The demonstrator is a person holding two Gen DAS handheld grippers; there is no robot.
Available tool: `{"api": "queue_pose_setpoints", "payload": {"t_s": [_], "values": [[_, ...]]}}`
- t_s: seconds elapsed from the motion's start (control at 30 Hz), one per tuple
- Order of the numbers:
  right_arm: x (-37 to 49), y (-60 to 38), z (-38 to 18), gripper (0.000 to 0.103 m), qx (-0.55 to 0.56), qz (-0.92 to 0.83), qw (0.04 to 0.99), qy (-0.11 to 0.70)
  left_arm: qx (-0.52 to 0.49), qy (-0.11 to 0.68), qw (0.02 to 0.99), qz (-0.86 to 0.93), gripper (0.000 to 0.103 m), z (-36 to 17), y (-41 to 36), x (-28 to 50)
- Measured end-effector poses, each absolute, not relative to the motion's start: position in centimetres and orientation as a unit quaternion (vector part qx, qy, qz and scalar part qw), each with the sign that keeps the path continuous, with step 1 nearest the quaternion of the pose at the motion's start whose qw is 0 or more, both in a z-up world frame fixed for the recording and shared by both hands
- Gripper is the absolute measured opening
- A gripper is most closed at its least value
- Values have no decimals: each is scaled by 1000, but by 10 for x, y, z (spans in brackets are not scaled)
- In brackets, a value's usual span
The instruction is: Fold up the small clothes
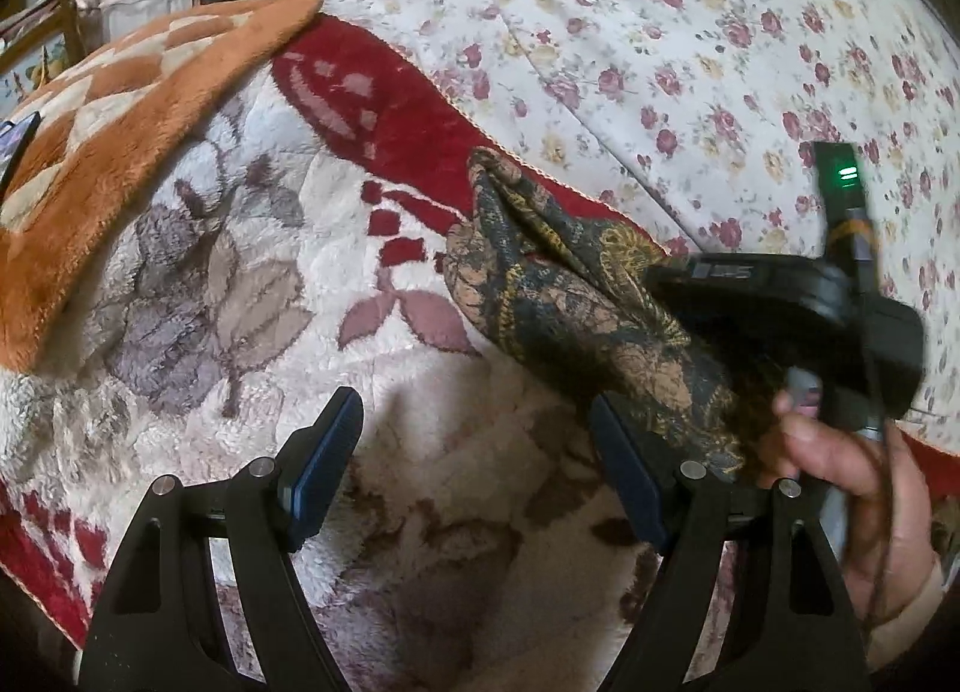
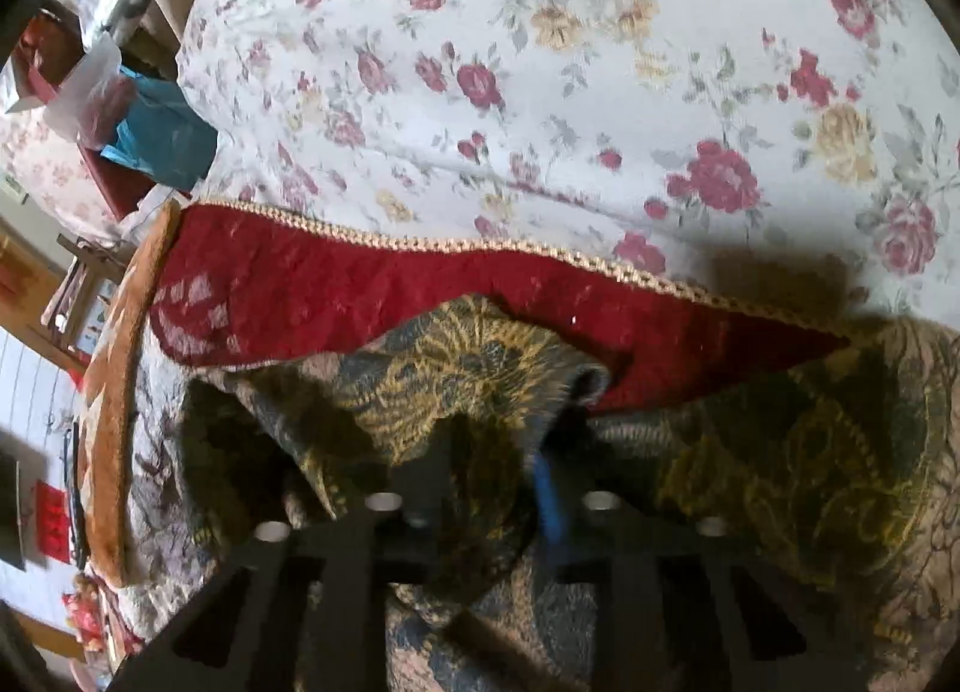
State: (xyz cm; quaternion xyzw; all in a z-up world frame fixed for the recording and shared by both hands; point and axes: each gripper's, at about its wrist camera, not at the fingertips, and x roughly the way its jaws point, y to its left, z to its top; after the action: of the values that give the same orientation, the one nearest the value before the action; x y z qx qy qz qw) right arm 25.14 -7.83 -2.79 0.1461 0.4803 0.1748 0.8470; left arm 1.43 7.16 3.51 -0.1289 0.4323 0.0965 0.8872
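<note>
**A:** ok so where's the actual garment at? I see a lot of fabric lol

**B:** it's the dark patterned cloth [image 1: 576, 296], blackish with gold and tan paisley stuff. It's lying on the fluffy white-and-red blanket [image 1: 252, 272], right up against the blanket's red border with the gold trim. Past that border it's all the rose-print bedsheet [image 1: 690, 32].

**A:** and the right gripper?

**B:** the right gripper [image 2: 510, 452] has its jaws squeezed together with a bunched fold of that cloth [image 2: 468, 368] pinched between them. You can see a blue pad [image 2: 549, 494] peeking out of the fabric. In the left wrist view the same tool [image 1: 780, 308] shows up blurry on the far side of the cloth from the blanket's middle, with a person's hand [image 1: 840, 464] wrapped round its handle.

**A:** left one doing anything?

**B:** nope. Left gripper [image 1: 474, 452] is spread wide, nothing in it, hovering over the blanket's pale middle. Its right finger [image 1: 624, 476] is just beside the near end of the cloth; can't tell if it touches.

**A:** what's the orange thing?

**B:** an orange checked plush mat [image 1: 120, 152] draped over the blanket's far left corner, well apart from the cloth.
</note>
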Motion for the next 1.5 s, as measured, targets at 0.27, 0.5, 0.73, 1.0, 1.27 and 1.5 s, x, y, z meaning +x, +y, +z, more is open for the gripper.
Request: {"api": "queue_pose_setpoints", "payload": {"t_s": [0.27, 0.5, 0.73, 1.0, 1.27, 1.5], "values": [[188, -131, 73, 3, 131, 208, 887, 391, -115, 427, 892, 94, 79, 41, 60, 11], [113, -245, 146, 3, 93, 139, 922, 350, -100, 422, 897, 84, 79, 45, 46, 6], [72, -380, 121, 3, 83, -15, 915, 393, -61, 432, 898, 48, 79, 41, 12, 5], [43, -463, 92, 3, 134, -99, 899, 405, -13, 443, 896, 11, 79, 33, -24, 7], [66, -447, 60, 40, 82, -156, 860, 479, 6, 455, 891, 8, 79, 24, -32, 8], [90, -270, 50, 41, 71, 125, 862, 487, -5, 462, 886, 43, 79, 23, -14, 13]]}}
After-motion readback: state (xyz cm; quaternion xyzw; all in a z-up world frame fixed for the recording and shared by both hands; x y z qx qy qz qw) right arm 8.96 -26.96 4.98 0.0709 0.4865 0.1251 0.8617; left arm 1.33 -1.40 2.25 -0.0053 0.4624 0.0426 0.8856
